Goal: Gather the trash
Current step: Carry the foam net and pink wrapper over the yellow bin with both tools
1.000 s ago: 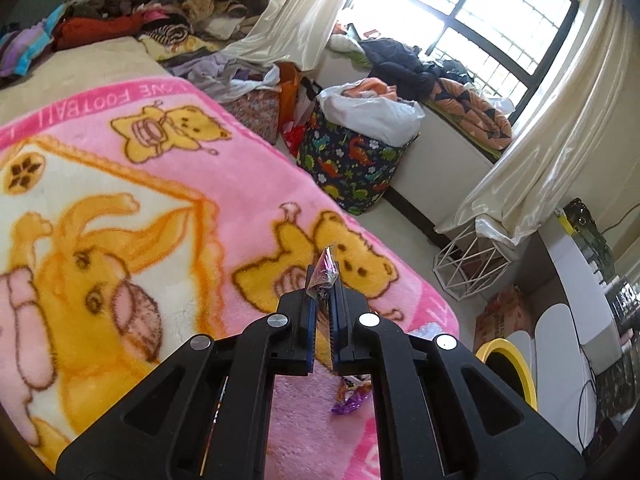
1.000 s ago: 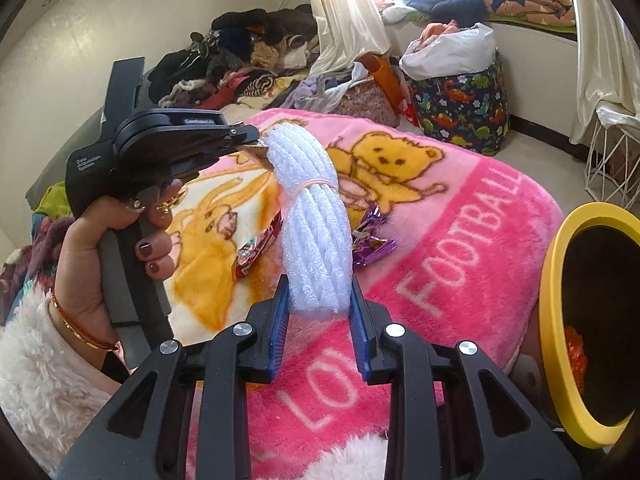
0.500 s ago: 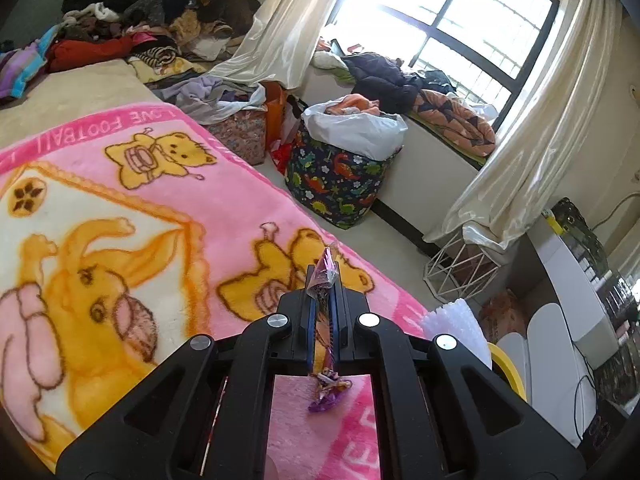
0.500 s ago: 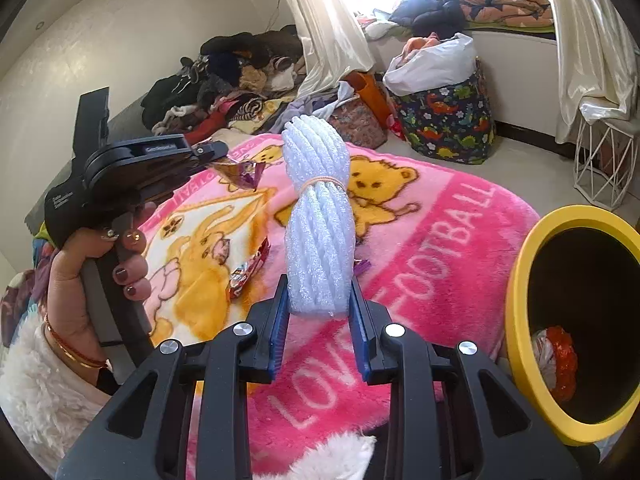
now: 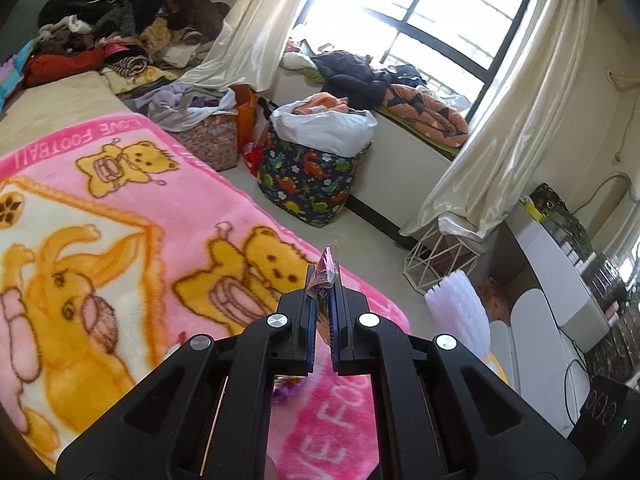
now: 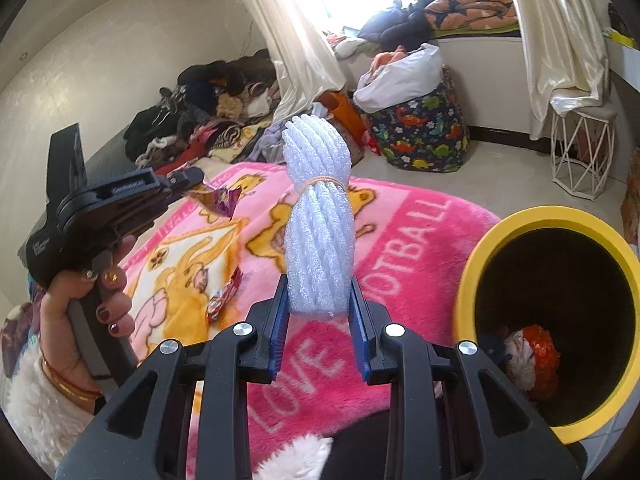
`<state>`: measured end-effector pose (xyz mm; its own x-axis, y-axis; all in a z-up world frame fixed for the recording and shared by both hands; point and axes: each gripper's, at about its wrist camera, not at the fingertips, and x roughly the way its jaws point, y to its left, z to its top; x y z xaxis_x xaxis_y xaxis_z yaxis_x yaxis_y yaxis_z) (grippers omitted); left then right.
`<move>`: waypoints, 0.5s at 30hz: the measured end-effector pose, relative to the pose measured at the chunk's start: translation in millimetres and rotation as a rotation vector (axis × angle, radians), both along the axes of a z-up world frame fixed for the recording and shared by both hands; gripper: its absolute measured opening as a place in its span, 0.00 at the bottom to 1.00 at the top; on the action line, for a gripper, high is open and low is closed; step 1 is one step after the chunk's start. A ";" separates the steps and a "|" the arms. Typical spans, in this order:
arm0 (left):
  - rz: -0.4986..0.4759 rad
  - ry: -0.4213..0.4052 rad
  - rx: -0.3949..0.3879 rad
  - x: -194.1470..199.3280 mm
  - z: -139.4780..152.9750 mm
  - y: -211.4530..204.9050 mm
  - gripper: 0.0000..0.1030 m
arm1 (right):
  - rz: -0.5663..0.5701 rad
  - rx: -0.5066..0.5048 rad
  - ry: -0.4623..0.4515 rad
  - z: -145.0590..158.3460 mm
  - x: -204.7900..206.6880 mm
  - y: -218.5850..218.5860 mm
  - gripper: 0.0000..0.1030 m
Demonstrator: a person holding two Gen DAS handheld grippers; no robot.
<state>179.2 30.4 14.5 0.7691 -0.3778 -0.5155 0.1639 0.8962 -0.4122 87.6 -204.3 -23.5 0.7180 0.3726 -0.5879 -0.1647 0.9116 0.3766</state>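
Observation:
My left gripper [image 5: 323,312] is shut on a purple snack wrapper [image 5: 325,276], held above the pink bear blanket [image 5: 160,216]. It also shows in the right wrist view [image 6: 188,184] with the wrapper [image 6: 218,202] hanging from its tip. My right gripper [image 6: 320,308] is shut on a white foam net bundle [image 6: 318,216] tied with a rubber band; the bundle shows in the left wrist view [image 5: 460,312]. A yellow-rimmed bin [image 6: 472,280] stands at the right of the bed, with red and white trash inside [image 6: 532,356]. A red wrapper [image 6: 224,296] lies on the blanket. Another purple wrapper [image 5: 286,388] lies below my left gripper.
A dinosaur-print basket [image 5: 308,184] with a white bag stands on the floor by the window. A white wire stool [image 6: 580,152] stands under the curtain. Piles of clothes [image 5: 120,32] lie at the bed's far end. A white desk [image 5: 560,276] is at the right.
Both grippers have risen and swung toward the bin. The foam bundle has come into the left wrist view, and the bin's inside shows more fully in the right wrist view.

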 end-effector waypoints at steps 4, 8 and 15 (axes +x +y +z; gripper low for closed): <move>-0.032 -0.012 0.005 -3.0 4.0 -16.7 0.02 | -0.032 0.015 -0.008 3.5 -2.3 -16.0 0.26; -0.054 -0.018 0.009 -4.6 5.2 -31.7 0.02 | -0.066 0.029 -0.007 4.2 -3.1 -33.4 0.26; -0.106 -0.021 0.023 -9.9 6.1 -58.5 0.02 | -0.133 0.059 -0.003 2.3 -8.7 -65.9 0.26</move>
